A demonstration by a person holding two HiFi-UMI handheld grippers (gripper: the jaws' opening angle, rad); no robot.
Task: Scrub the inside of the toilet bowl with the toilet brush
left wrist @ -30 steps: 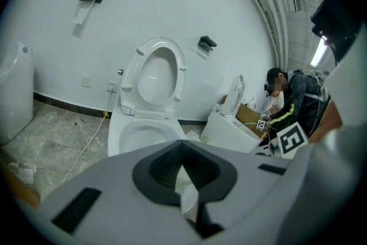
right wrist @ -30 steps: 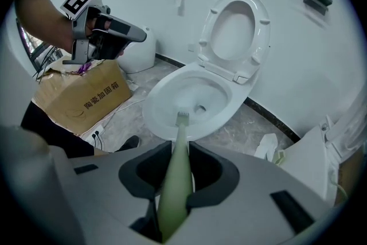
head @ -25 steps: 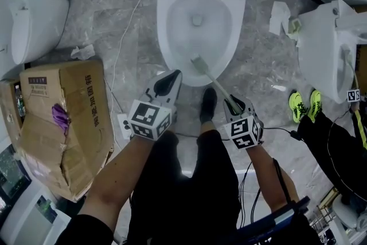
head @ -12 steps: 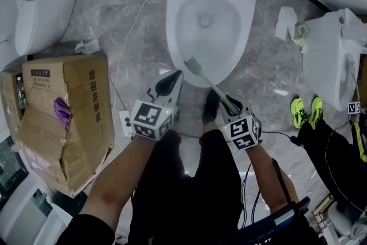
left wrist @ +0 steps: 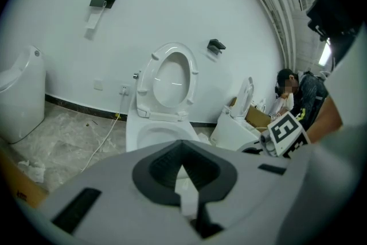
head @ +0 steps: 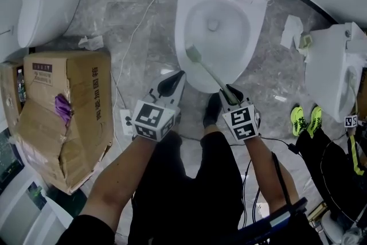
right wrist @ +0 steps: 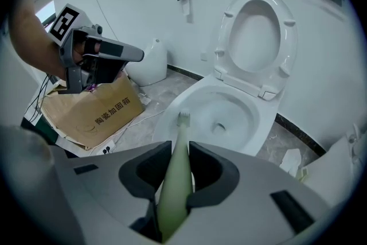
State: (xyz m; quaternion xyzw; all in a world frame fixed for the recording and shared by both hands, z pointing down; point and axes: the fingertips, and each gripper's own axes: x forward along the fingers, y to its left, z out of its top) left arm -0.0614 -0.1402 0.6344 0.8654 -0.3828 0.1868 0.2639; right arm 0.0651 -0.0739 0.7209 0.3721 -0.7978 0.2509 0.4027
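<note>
Over marble floor (head: 114,3), right tongs (head: 229,94) clamp the toilet brush (head: 211,76), best lowered into the upper-centre toilet bowl (head: 181,31); left tongs (head: 170,82) closed, empty.

Glossy ceramic toilet bowl (head: 181,31), matt plastic brush (head: 209,71)

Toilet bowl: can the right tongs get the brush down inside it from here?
Probably yes. The right tongs are shut on the toilet brush, and its head sits at the toilet bowl's near rim. The seat is up, and nothing shows between the brush head and the inside.
</note>
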